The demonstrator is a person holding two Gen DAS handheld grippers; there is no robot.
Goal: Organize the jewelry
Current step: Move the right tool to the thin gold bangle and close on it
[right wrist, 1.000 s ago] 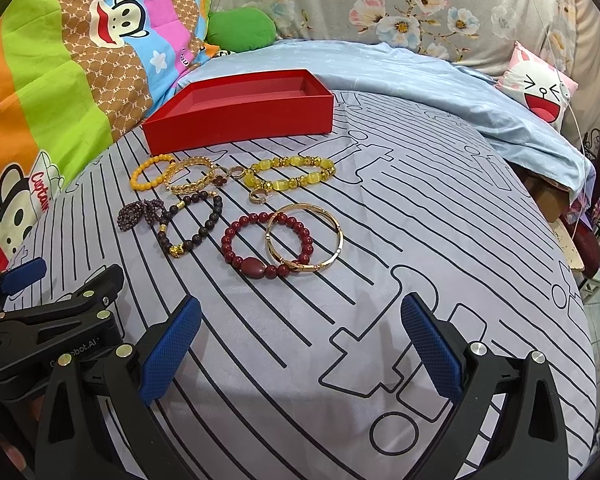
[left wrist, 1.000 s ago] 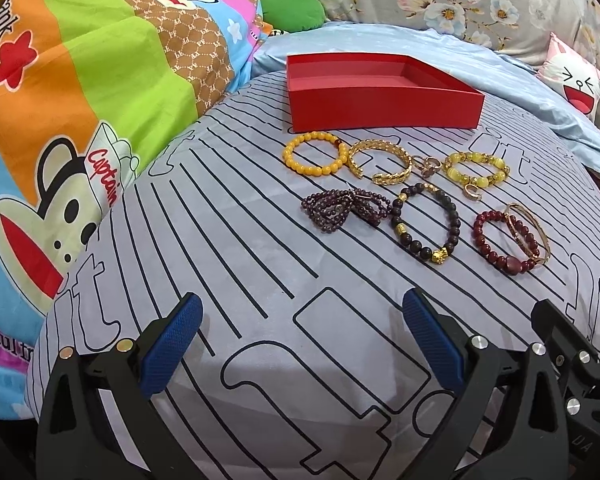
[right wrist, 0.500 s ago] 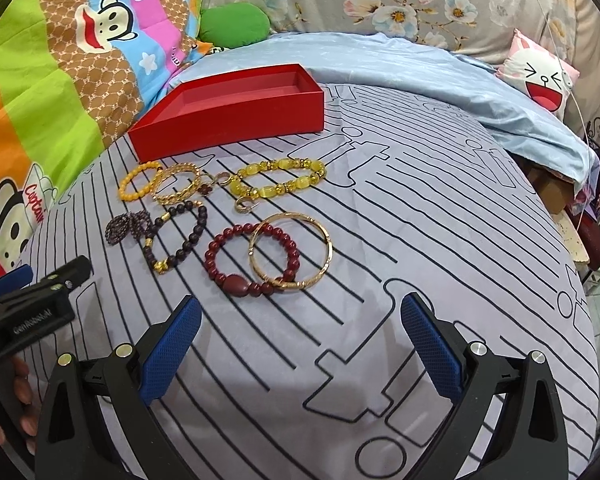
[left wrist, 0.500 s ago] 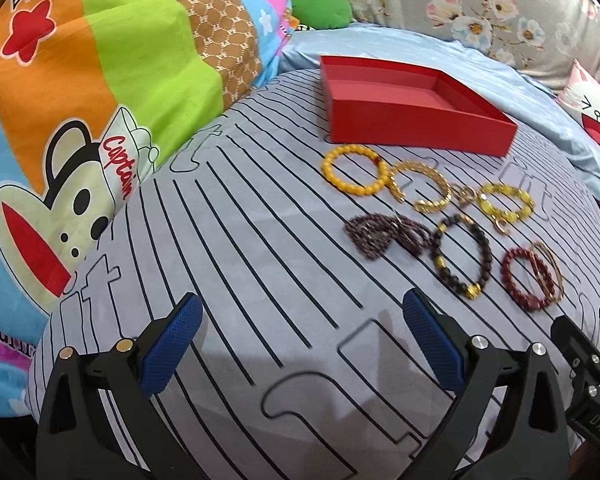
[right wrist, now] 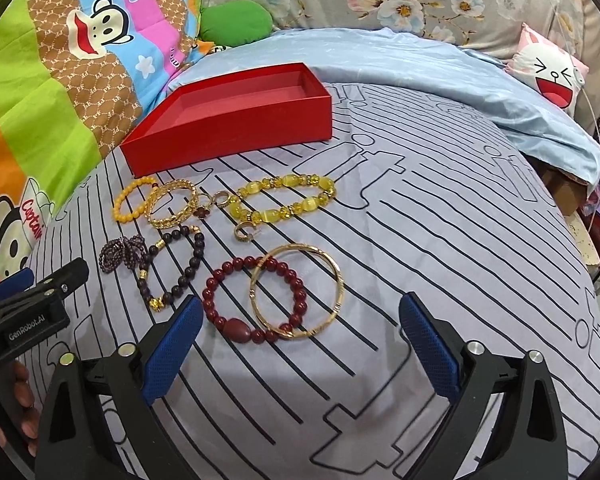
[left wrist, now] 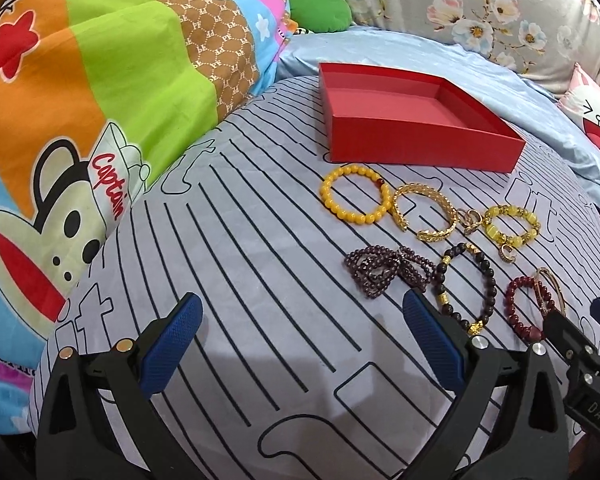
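Striped bedding (right wrist: pixel 420 240) holds bracelets; both claws, right claw (right wrist: pixel 300 344) and left claw (left wrist: pixel 300 344), gape empty, the latter's finger overlapping dark beads (left wrist: pixel 466 280).

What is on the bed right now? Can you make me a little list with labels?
surface: striped grey sheet
box: red box, open, nothing inside
back row: yellow bead bracelet, gold chain bracelet, pale yellow bead bracelet
front row: purple bead bundle, dark bead bracelet, red bead bracelet overlapped by gold bangle
left gripper: open, holding nothing
right gripper: open, holding nothing
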